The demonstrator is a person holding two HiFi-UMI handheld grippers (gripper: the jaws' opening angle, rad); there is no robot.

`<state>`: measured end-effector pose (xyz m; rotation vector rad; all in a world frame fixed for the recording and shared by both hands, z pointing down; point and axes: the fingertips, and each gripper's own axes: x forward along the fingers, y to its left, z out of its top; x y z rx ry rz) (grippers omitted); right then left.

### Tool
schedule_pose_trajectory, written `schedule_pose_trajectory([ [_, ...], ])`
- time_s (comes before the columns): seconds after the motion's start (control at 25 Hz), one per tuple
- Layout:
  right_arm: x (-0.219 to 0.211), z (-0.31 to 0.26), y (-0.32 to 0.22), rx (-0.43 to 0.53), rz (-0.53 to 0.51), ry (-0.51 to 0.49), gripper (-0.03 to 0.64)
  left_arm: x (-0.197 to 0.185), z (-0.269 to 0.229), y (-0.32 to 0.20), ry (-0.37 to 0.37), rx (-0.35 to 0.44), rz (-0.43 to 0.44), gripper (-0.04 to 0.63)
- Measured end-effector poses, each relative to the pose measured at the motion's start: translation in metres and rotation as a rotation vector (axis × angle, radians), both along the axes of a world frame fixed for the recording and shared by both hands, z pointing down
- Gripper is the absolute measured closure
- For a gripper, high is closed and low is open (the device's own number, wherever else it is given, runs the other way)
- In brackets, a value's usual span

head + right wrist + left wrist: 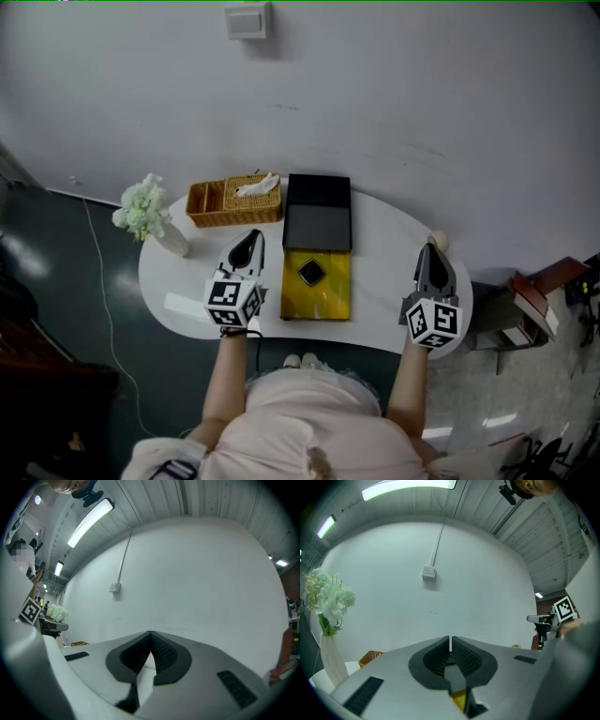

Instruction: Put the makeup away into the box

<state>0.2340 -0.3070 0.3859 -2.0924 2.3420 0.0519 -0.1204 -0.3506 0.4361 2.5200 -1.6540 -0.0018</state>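
An open box (317, 298) with a yellow inside lies at the middle of the white table (386, 234), and a black diamond-shaped item (311, 273) sits in it. Its black lid (317, 212) lies just behind it. My left gripper (251, 236) (450, 640) hovers left of the box, jaws shut and empty. My right gripper (427, 249) (150, 633) is near the table's right end, also shut, with nothing showing between its pads. A small round beige thing (438, 241) lies right beside its tips; whether they touch I cannot tell.
A wicker basket (234, 200) with white tissue stands at the back left, next to the lid. A white vase of pale flowers (146, 214) stands at the table's left end. A white card (184, 305) lies near the front left edge. Reddish furniture (534, 302) stands on the floor at the right.
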Motion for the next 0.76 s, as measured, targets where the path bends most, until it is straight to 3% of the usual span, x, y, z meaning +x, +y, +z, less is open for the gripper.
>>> schedule_pose_trajectory([
  [0.76, 0.004, 0.003, 0.009, -0.012, -0.022, -0.007, 0.600, 0.001, -0.002, 0.014, -0.003, 0.002, -0.016, 0.557],
])
